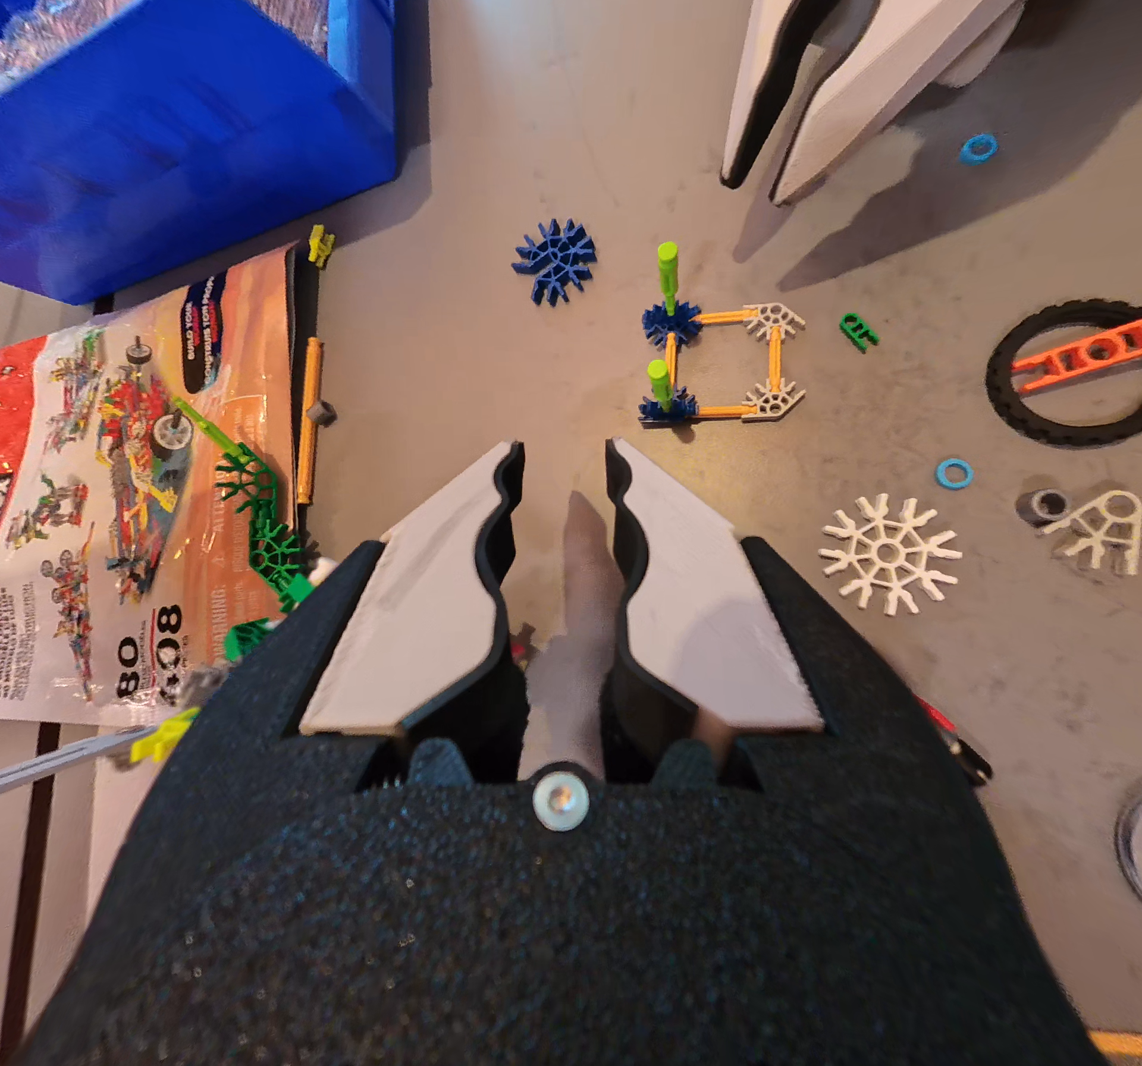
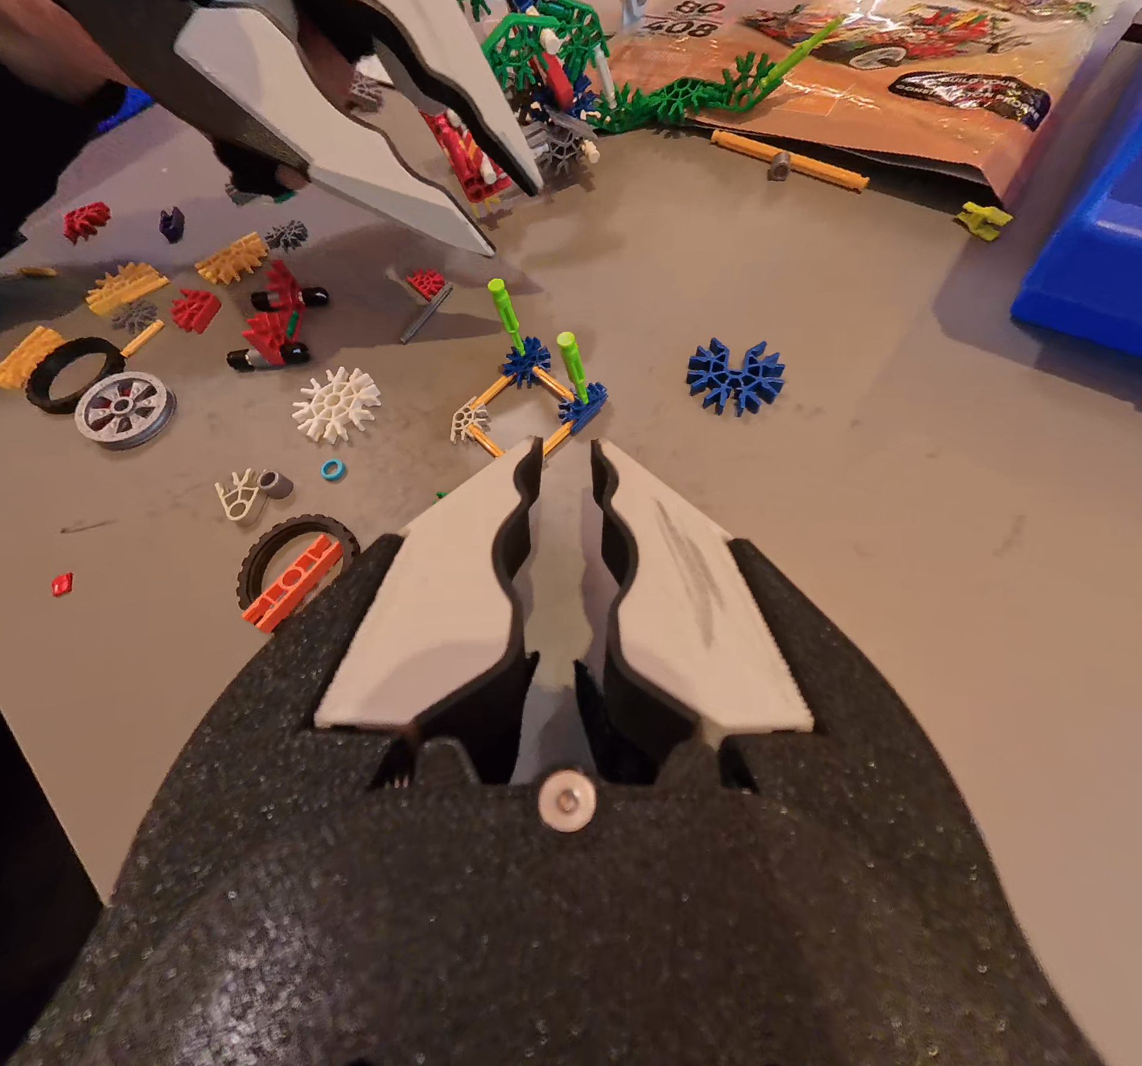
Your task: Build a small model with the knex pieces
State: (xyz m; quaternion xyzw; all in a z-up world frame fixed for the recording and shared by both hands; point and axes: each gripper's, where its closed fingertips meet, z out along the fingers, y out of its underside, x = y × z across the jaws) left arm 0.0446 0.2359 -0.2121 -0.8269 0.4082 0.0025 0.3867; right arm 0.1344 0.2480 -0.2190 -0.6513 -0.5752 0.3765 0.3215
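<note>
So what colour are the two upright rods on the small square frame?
Both upright rods are lime green, standing in blue connectors; the left wrist view shows them best.

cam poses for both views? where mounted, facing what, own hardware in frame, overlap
Left wrist view: on the left gripper, looking steeply down at the grey table; own open fingers low in frame, right gripper top right.
Right wrist view: on the right gripper, angled lower across the table toward the instruction booklet; own fingers, left gripper top left.
Shared: square rod frame with two green pegs, loose blue connector, white snowflake connector, blue bin.
</note>
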